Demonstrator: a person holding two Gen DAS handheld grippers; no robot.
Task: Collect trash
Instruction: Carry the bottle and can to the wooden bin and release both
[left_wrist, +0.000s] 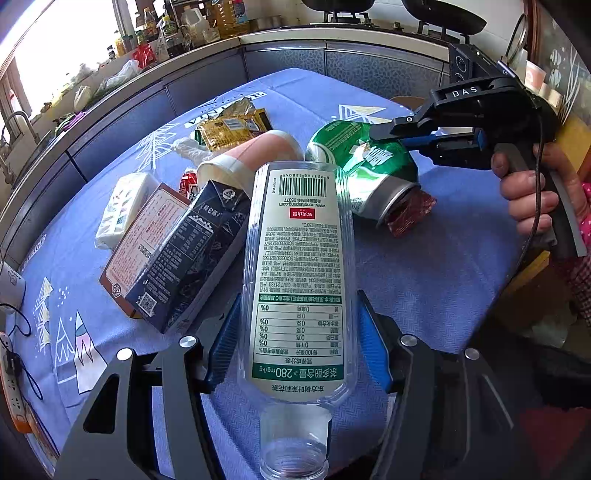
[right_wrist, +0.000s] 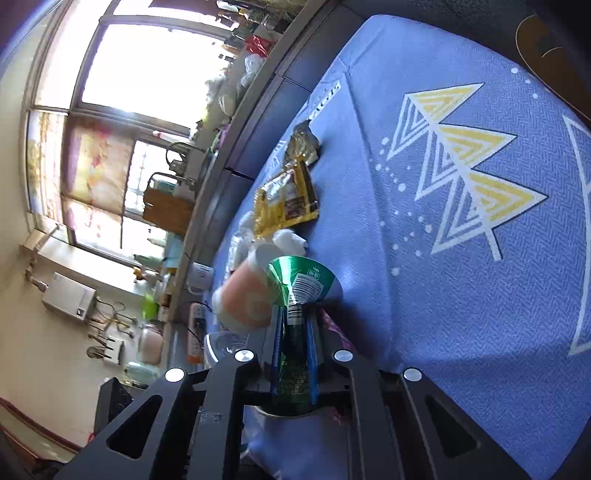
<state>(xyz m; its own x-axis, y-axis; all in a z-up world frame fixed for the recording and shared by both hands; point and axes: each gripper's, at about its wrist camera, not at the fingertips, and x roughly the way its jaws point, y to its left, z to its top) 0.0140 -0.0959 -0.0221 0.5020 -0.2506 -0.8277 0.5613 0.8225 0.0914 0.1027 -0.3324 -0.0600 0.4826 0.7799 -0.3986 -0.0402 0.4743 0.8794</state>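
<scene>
Left gripper (left_wrist: 295, 339): clamped on clear plastic bottle (left_wrist: 299, 266).
Right gripper (right_wrist: 293, 347): pinching crushed green can (right_wrist: 301, 291) flat.
Advice: lift both clear of remaining litter, grips firm.

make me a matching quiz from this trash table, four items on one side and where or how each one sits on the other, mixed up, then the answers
Items
1. clear bottle
2. green can
3. gold wrapper
4. dark carton

States
A. lying flat at the far end of the blue cloth
B. crushed, pinched in the right tongs
C. leaning on a brown carton
D. between the left tongs, neck toward the camera

Pairs: 1-D, 2-B, 3-A, 4-C
</scene>
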